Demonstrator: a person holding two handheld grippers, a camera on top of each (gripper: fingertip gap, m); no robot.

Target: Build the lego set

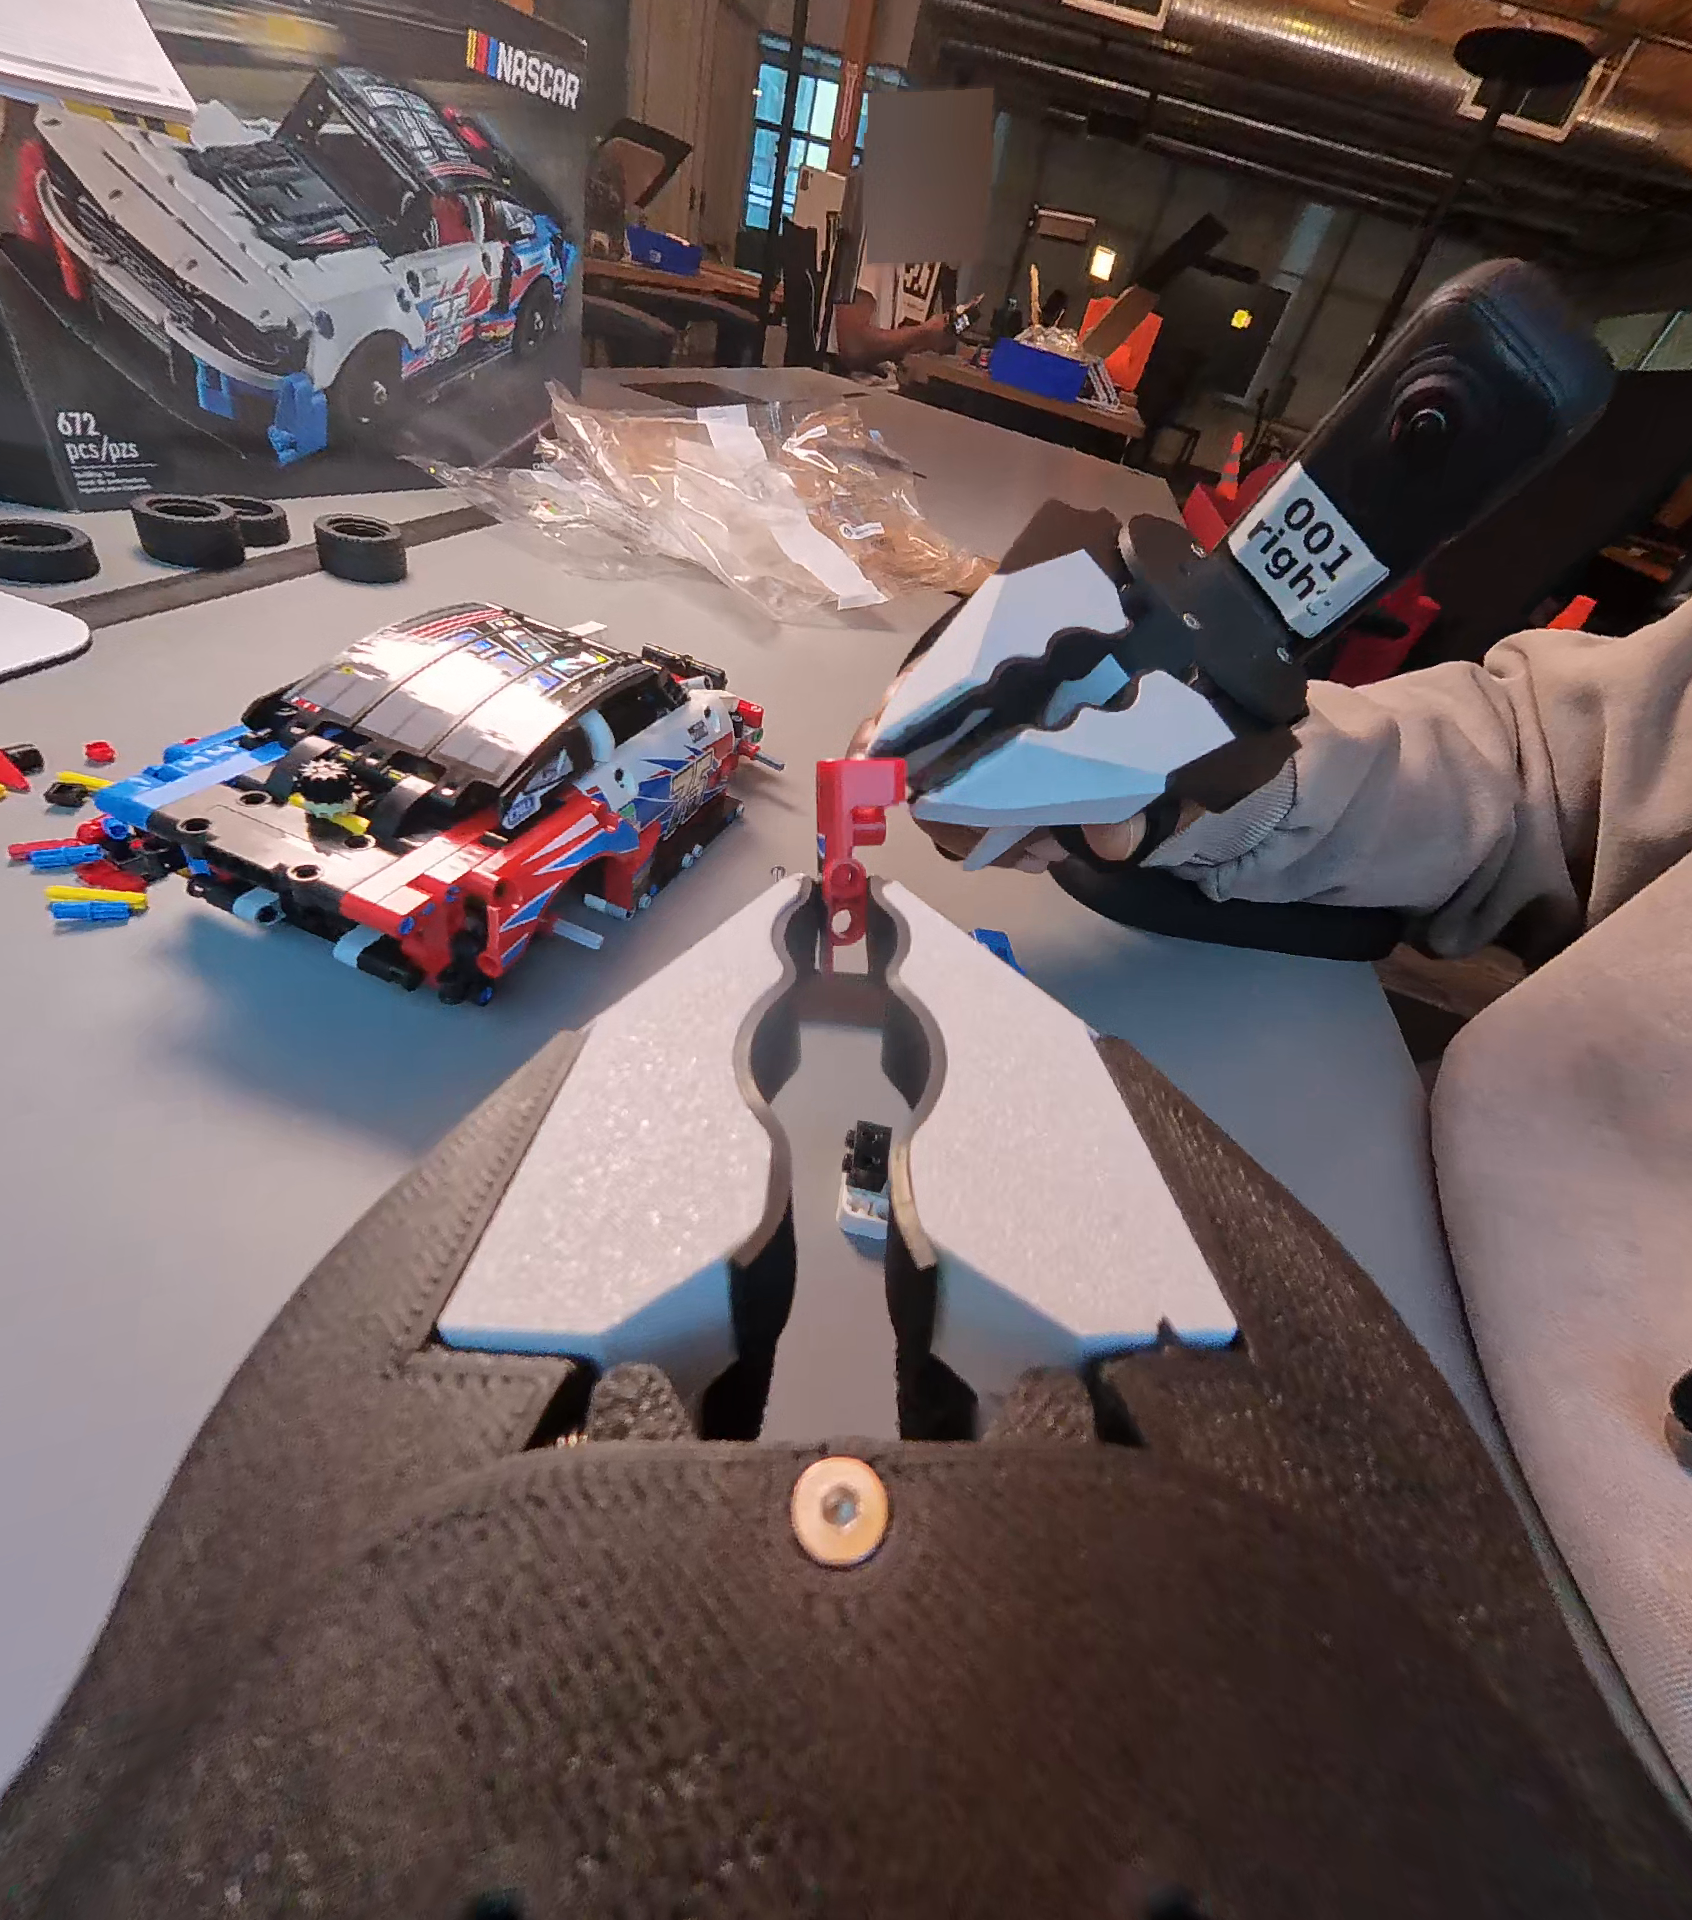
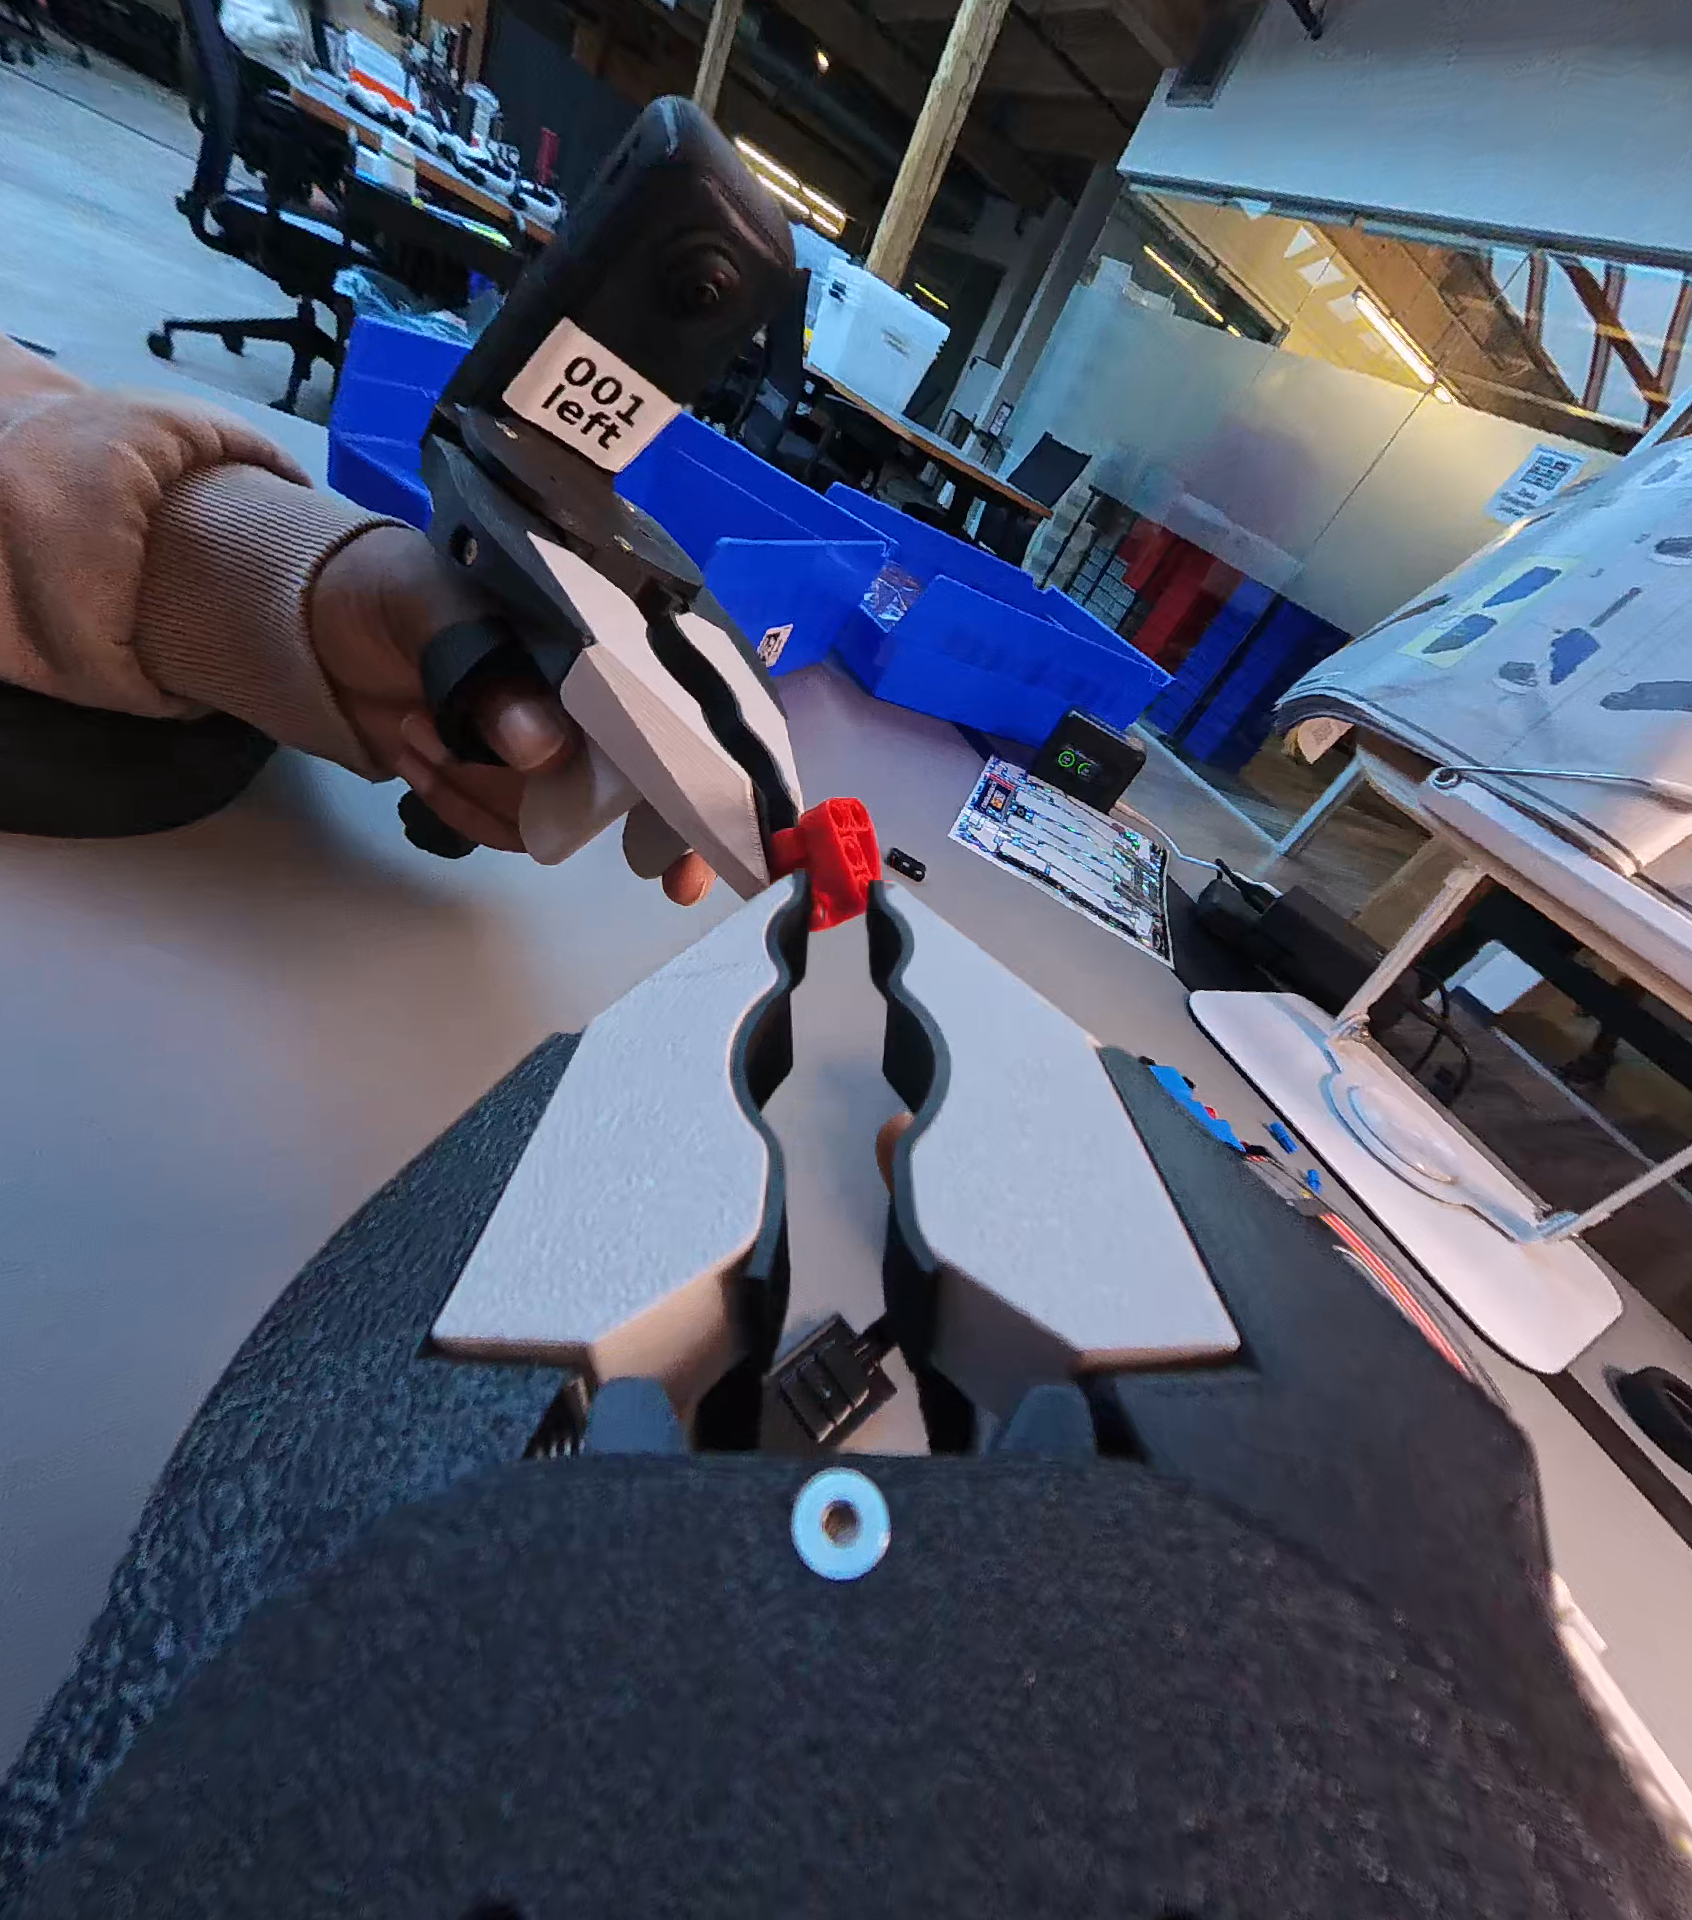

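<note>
A red lego piece (image 1: 847, 831) is pinched at its lower end between the tips of the left gripper (image 1: 842, 914), standing upright above them. Its upper end is clamped by the tips of the right gripper (image 2: 834, 883), which is seen arriving from the right in the left wrist view. The lego car (image 1: 468, 790) is seen on the table (image 1: 146, 1091) ahead and left of the left gripper, with loose pieces (image 1: 0, 831) farther left.

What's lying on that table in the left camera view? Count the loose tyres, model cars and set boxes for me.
Loose black tyres: 4
Part-built model car: 1
Set box: 1
Total: 6
</note>
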